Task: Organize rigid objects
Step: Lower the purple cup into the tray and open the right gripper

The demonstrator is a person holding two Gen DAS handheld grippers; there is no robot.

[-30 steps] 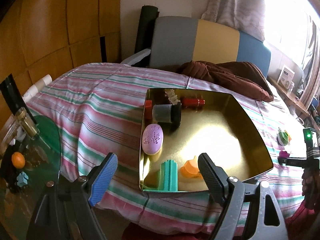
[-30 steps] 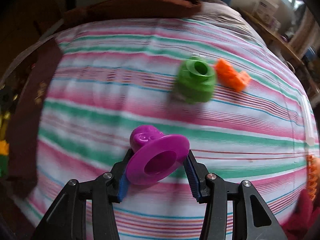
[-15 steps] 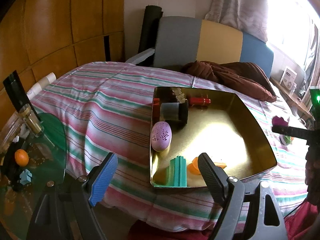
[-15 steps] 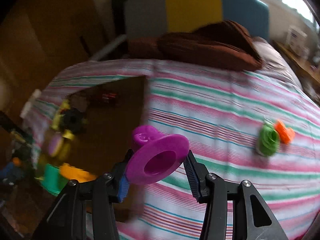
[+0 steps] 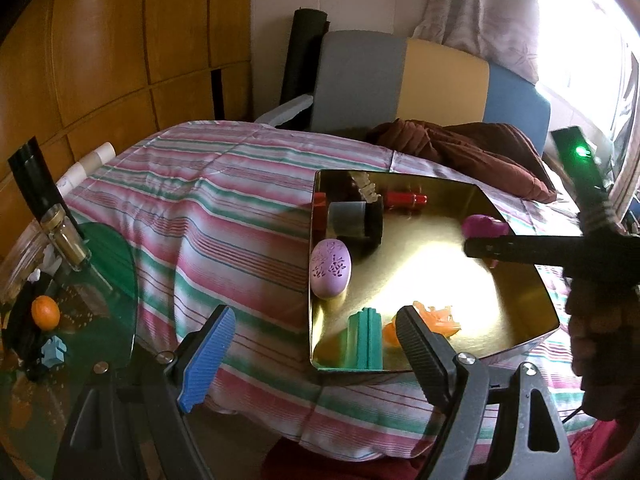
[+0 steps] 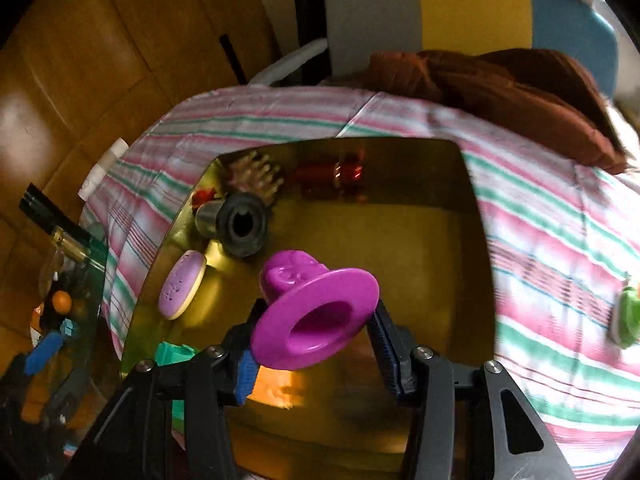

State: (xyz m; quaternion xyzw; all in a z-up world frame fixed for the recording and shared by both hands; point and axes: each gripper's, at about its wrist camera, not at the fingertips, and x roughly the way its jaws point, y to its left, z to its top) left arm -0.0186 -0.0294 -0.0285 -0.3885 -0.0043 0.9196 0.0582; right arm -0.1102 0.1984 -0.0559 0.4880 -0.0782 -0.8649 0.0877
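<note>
My right gripper (image 6: pixel 314 344) is shut on a purple hat-shaped toy (image 6: pixel 316 316), hanging above the gold tray (image 6: pixel 460 208). In the left wrist view the same toy (image 5: pixel 482 226) shows past the black right gripper arm, over the tray (image 5: pixel 516 300) at its right side. In the tray lie a lilac oval soap (image 5: pixel 331 268), a grey and black cylinder (image 5: pixel 354 222), a red tube (image 5: pixel 404 200), a green ridged block (image 5: pixel 366 340) and an orange piece (image 5: pixel 438 320). My left gripper (image 5: pixel 316 350) stands open near the tray's front-left corner, holding nothing.
The tray rests on a striped pink, green and white bedspread (image 5: pixel 224 216). A green toy (image 6: pixel 628 316) lies on the spread to the right. A brown blanket (image 5: pixel 472 152) is bunched at the back. A glass side table (image 5: pixel 60 320) with small items stands at the left.
My right gripper carried the purple toy leftward from the spread by the green and orange toys to above the tray. The left gripper barely moved.
</note>
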